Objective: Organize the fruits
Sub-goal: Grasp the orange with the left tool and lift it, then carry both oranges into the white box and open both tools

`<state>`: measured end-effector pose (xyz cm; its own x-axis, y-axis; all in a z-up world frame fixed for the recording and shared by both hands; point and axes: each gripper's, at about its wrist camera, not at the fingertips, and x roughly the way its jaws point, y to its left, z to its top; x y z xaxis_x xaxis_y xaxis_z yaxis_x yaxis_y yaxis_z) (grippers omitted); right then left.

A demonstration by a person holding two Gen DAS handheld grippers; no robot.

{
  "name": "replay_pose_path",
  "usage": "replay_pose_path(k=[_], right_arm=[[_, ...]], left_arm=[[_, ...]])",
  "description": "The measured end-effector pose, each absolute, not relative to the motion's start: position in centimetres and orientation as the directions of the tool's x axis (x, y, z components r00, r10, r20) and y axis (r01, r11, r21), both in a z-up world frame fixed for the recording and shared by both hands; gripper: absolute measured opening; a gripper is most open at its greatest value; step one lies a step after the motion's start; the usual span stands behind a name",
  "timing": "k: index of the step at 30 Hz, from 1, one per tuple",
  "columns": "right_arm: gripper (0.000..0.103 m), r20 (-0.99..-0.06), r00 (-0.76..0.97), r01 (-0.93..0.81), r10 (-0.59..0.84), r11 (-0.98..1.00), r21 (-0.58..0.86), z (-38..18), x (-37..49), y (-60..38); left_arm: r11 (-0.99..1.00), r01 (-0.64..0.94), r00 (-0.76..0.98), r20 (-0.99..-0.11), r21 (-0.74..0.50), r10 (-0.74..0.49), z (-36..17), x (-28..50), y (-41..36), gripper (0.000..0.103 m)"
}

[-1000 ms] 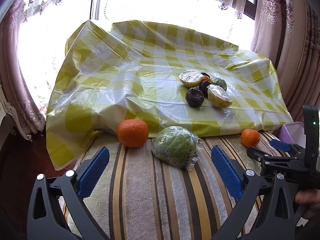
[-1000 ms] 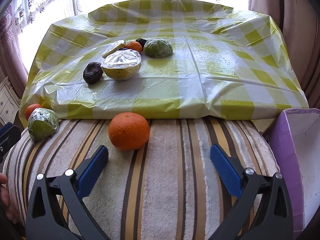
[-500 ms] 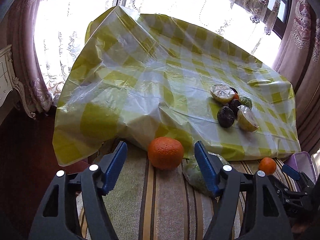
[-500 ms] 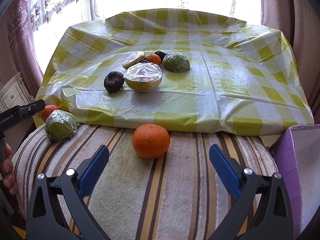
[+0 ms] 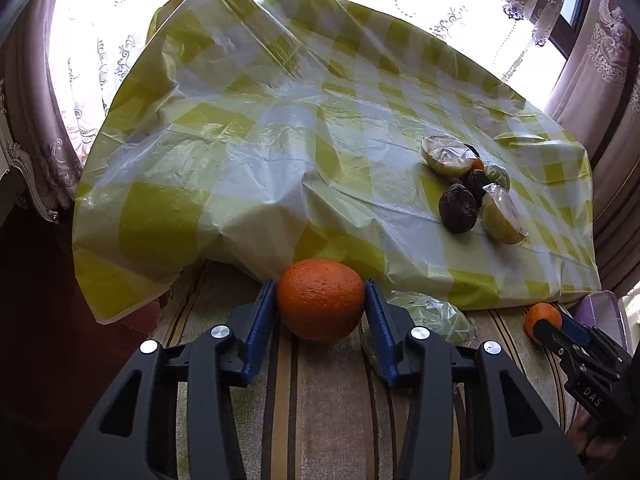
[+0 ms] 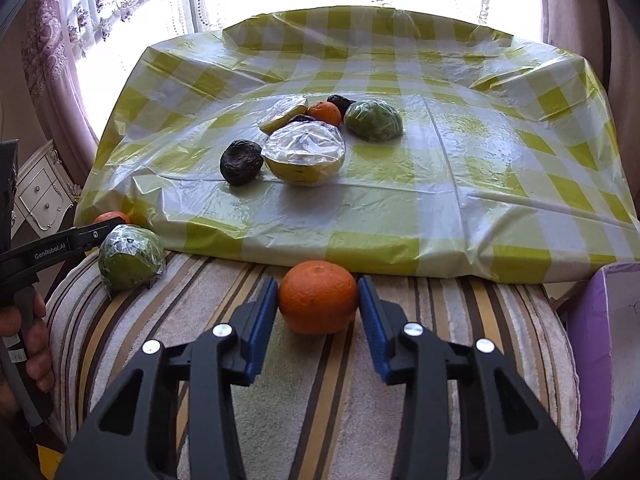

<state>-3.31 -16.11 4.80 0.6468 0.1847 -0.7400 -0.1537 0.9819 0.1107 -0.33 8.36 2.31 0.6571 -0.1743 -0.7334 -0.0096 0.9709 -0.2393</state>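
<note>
My left gripper (image 5: 320,300) is shut on an orange (image 5: 321,299) resting on the striped cushion (image 5: 328,392). My right gripper (image 6: 318,298) is shut on a second orange (image 6: 318,297) on the same cushion (image 6: 312,400). A plastic-wrapped green fruit (image 6: 131,257) lies between them, just right of the left gripper (image 5: 432,314). On the yellow checked plastic cloth (image 6: 440,168) a cluster holds two wrapped cut halves (image 6: 305,157), dark wrinkled fruits (image 6: 241,162), a small orange (image 6: 325,113) and a wrapped green fruit (image 6: 373,120).
A purple box (image 6: 600,356) stands at the cushion's right end. The cloth's front edge overhangs the cushion just behind both oranges. Curtains and a bright window lie behind; a white cabinet (image 6: 40,196) is at far left.
Both grippers moved forward and closed, each from open and short of its orange to gripping it. The left gripper also shifted left from the wrapped green fruit to the orange.
</note>
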Motion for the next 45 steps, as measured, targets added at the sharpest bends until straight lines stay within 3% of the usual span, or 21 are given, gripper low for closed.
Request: replay_pose_path(k=[24, 35, 45], right_arm=[[0.041, -0.694, 0.716, -0.04, 0.08, 0.996, 0.074, 7.8, -5.3, -20.0], [0.041, -0.683, 0.729, 0.115, -0.042, 0.992, 0.062, 8.9, -7.6, -25.8], [0.041, -0.691, 0.708, 0.262, -0.145, 0.963, 0.065, 8.8, -10.0, -31.5]], left_arm=[[0.983, 0.0, 0.767, -0.63, -0.186, -0.119, 7.0, -2.6, 6.8, 0.043], [0.974, 0.16, 0.751, -0.62, -0.162, -0.226, 8.4, -2.6, 0.3, 0.043], [0.911, 0.392, 0.673, -0.636, -0.126, -0.378, 8.4, -2.7, -10.1, 0.043]])
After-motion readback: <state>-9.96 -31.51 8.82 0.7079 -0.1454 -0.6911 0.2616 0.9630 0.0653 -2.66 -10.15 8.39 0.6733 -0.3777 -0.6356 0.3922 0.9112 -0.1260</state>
